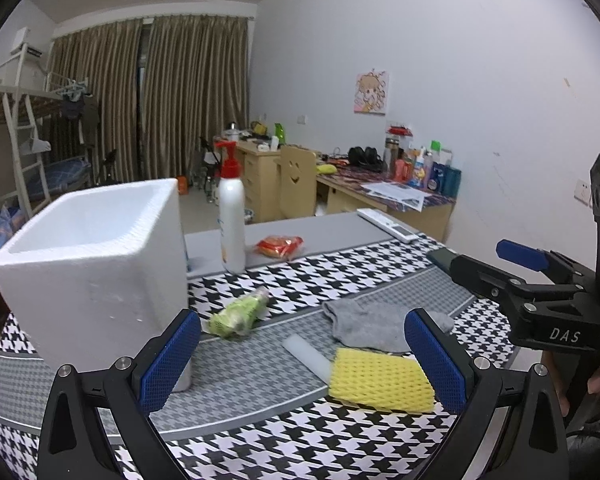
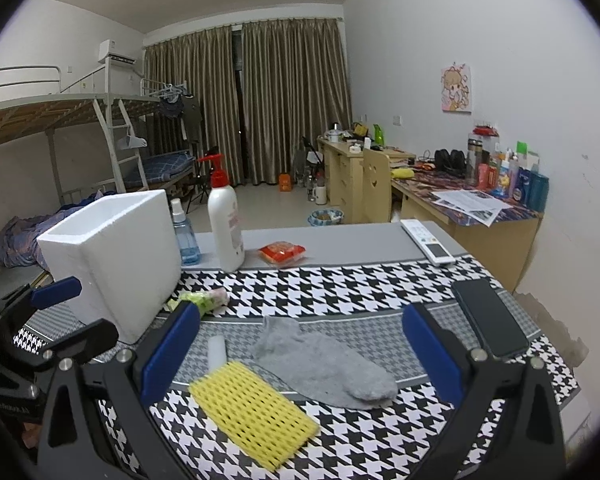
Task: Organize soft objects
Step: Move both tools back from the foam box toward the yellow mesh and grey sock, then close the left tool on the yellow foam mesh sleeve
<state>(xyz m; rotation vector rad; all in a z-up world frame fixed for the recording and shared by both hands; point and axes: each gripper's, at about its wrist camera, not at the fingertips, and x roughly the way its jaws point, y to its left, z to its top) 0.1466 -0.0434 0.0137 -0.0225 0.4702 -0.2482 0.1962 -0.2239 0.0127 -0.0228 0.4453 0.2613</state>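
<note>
- Left wrist view shows the left tool (image 1: 302,354) with its blue-padded jaws spread wide and holding nothing, low centre of the frame, above the houndstooth-patterned desk (image 1: 340,272).
- Soft items lie between those jaws: a yellow foam mesh sleeve (image 1: 380,380) at lower right, a grey knitted sock (image 1: 376,326) just behind and touching it, a translucent white tube (image 1: 306,356) beside the sleeve, and a green crumpled mesh wrap (image 1: 240,316) near the box.
- Open white polystyrene box (image 1: 96,264) stands at left of the frame, probably the place for the soft things.
- Right tool (image 2: 302,354) is likewise wide and empty, over the sock (image 2: 324,364) and sleeve (image 2: 252,412) in the right wrist view.
- For a clean pick, a tool would do best to drop straight over one item alone, pinch its middle, and lift clear of the neighbour it touches; the sock could drag the sleeve along.
- Readable writing: "DAS" in white on the right tool's black body, at the right edge of the left wrist view. Labels on the white pump bottle (image 2: 225,224) are too blurred to read.
</note>
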